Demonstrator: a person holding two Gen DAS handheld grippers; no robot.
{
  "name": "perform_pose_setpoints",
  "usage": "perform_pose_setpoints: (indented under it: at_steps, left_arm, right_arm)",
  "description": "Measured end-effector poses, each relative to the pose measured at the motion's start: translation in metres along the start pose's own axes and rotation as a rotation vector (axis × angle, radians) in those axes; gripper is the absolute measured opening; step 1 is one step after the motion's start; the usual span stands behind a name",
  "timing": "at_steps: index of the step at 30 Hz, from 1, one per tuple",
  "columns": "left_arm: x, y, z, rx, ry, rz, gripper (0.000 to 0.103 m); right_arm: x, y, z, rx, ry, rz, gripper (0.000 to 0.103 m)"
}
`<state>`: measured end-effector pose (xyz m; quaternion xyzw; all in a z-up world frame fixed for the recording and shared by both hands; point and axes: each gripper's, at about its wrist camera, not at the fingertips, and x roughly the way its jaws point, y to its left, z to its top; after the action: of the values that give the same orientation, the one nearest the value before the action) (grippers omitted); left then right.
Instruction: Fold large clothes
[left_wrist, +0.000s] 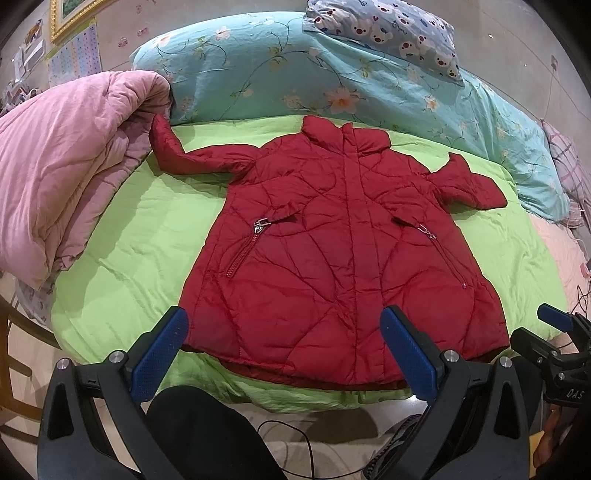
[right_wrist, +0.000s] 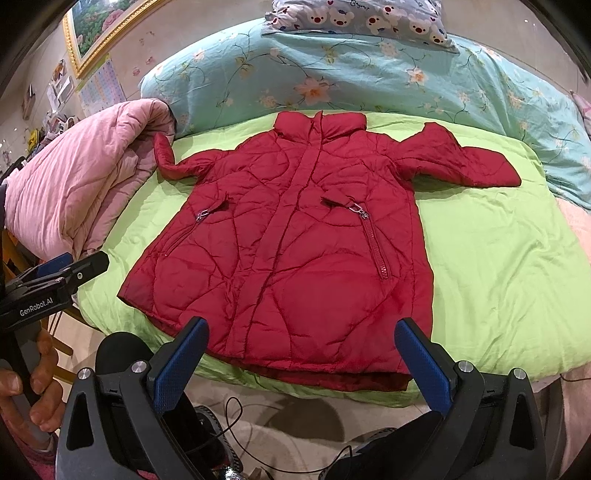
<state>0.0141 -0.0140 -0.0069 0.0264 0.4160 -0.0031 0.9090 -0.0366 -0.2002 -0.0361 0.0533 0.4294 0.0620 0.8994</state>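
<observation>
A red quilted jacket (left_wrist: 332, 251) lies flat, front up, across the middle of both views on a lime-green sheet (left_wrist: 147, 229); its collar points to the top of the frame, its hem reaches the sheet's near edge at the bottom; both sleeves are spread sideways, and the tip of the sleeve at frame left bends up against a heaped pink quilt (left_wrist: 62, 173) that fills the left side. Behind the collar, along the upper part of the frame, lies a turquoise floral duvet (left_wrist: 295, 74), with a bear-print pillow (left_wrist: 388, 29) on it at top centre. The left gripper (left_wrist: 291, 354) hovers at the bottom of its view, fingers wide apart and holding nothing, their blue pads framing the hem; the right gripper (right_wrist: 303, 362) does the same in its own view, jaws apart and empty. At the lower left of the right wrist view a hand (right_wrist: 26, 387) grips a handle; a black cable (right_wrist: 236, 417) trails on the floor below the bed edge.
</observation>
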Motion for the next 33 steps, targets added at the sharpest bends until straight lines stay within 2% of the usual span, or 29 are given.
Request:
perform_pose_setpoints:
  at_steps: [4, 7, 10, 22, 25, 33]
  left_arm:
    - [0.002, -0.002, 0.002, -0.003, -0.02, -0.005, 0.103]
    - [0.005, -0.004, 0.003, 0.004, -0.001, 0.002, 0.103]
    - [0.007, -0.005, 0.004, -0.003, -0.014, -0.008, 0.103]
    - [0.021, -0.009, 0.015, 0.0, -0.037, -0.013, 0.103]
    - [0.029, -0.008, 0.021, -0.01, -0.03, -0.046, 0.103]
    - [0.052, -0.005, 0.044, -0.051, -0.051, -0.108, 0.103]
  right_arm:
    - [0.001, -0.002, 0.001, 0.01, 0.035, 0.003, 0.101]
    - [0.003, -0.005, 0.003, 0.02, 0.057, 0.007, 0.101]
    - [0.005, -0.008, 0.005, 0.013, 0.006, 0.005, 0.101]
    - [0.017, -0.023, 0.016, 0.027, 0.011, 0.006, 0.101]
    - [0.023, -0.039, 0.023, 0.06, 0.006, 0.015, 0.101]
    - [0.046, -0.115, 0.056, 0.219, -0.023, 0.007, 0.101]
